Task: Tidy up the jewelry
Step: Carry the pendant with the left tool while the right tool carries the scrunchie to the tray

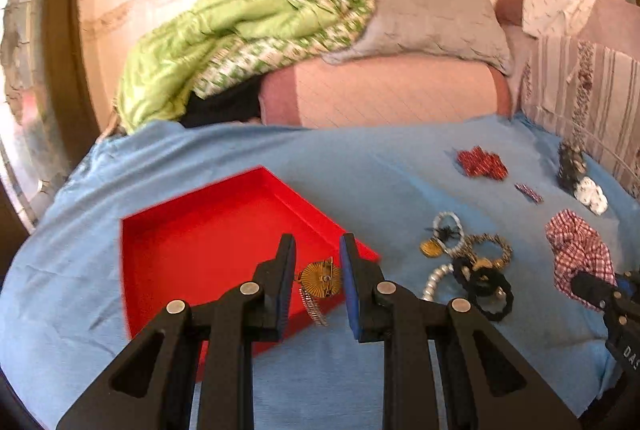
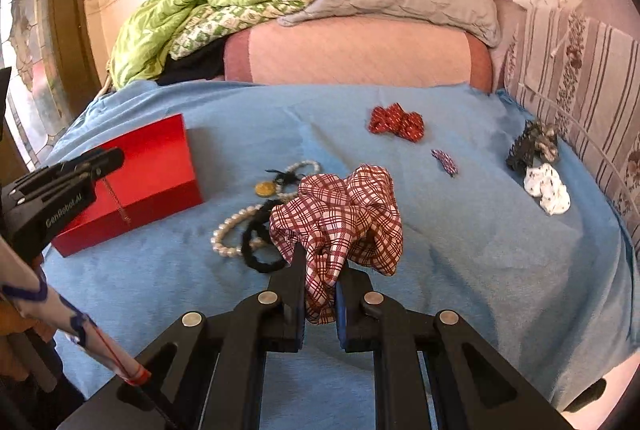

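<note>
Sheet: blue sheet [image 1: 360,166] over the bed, jewelry and hair pieces spread on it
Box: red box [image 1: 192,238] sits open on my left side of the sheet, nothing visible on its floor
Left gripper [image 1: 317,236]: jaws a little way apart, pinching a gold fan earring [image 1: 320,278] between the pads; its chain dangles over the box's near corner
Right gripper [image 2: 320,270]: I have it nearly closed on a fold of the checked scrunchie [image 2: 340,214], which bunches up above the jaws, clear of the sheet
Pile: pearl bracelet [image 2: 228,234] and black hair tie [image 2: 256,254] lie tangled just right of the box, with other pieces I cannot make out
Far side: red bow [image 2: 396,122], small purple clip [image 2: 445,161], dark clip [image 2: 532,146] and white scrunchie [image 2: 548,190], well apart from the box
</note>
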A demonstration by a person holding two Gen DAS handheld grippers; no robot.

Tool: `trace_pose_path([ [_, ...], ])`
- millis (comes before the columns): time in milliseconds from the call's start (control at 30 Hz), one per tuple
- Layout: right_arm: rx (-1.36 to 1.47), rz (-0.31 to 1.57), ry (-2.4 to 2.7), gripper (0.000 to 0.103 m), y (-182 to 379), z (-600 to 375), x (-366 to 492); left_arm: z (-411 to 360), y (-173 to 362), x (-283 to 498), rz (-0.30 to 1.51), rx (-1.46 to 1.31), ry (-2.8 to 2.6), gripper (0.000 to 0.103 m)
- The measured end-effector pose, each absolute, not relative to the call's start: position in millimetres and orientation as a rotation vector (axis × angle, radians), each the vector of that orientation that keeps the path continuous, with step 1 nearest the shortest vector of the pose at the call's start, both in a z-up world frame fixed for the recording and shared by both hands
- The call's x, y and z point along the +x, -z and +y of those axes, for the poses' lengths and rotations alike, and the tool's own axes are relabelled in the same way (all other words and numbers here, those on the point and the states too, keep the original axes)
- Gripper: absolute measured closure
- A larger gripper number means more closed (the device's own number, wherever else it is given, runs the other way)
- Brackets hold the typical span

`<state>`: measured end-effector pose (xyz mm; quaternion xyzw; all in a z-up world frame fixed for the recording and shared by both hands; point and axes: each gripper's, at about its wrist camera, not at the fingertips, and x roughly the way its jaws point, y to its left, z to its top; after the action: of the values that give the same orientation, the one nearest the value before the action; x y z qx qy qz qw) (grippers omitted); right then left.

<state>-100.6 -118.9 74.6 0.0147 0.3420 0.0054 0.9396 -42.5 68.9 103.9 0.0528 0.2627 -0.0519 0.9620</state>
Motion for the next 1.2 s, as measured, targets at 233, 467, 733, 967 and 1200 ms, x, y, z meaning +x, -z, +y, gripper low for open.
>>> trace_pose_path([
  [233, -0.011, 0.671, -0.09, 0.091, -99.9, -87.2, -104.9, 93.6, -125.6, -52.9, 0.485, 0.084, 0.033, 0.081],
  [467, -0.007, 0.672, -0.187, 0.091, -119.8, -55.5, -93.7, 119.9, -138.8, -57.8, 0.467, 0.057, -0.02, 0.081],
  [733, -0.012, 0.685, -0.259, 0.091, -131.6, -24.6, -70.5, 139.4, -140.4, -48.0, 0.483, 0.025, -0.044, 0.081],
  [967, -0.006, 0.708, -0.294, 0.09, -133.3, -7.3, -50.3, 149.1, -137.8, -37.2, 0.503, 0.01, -0.054, 0.081],
  [1200, -0.021, 0.712, -0.321, 0.09, -135.4, 8.8, -31.8, 160.4, -131.3, -19.4, 0.539, -0.005, -0.07, 0.081],
])
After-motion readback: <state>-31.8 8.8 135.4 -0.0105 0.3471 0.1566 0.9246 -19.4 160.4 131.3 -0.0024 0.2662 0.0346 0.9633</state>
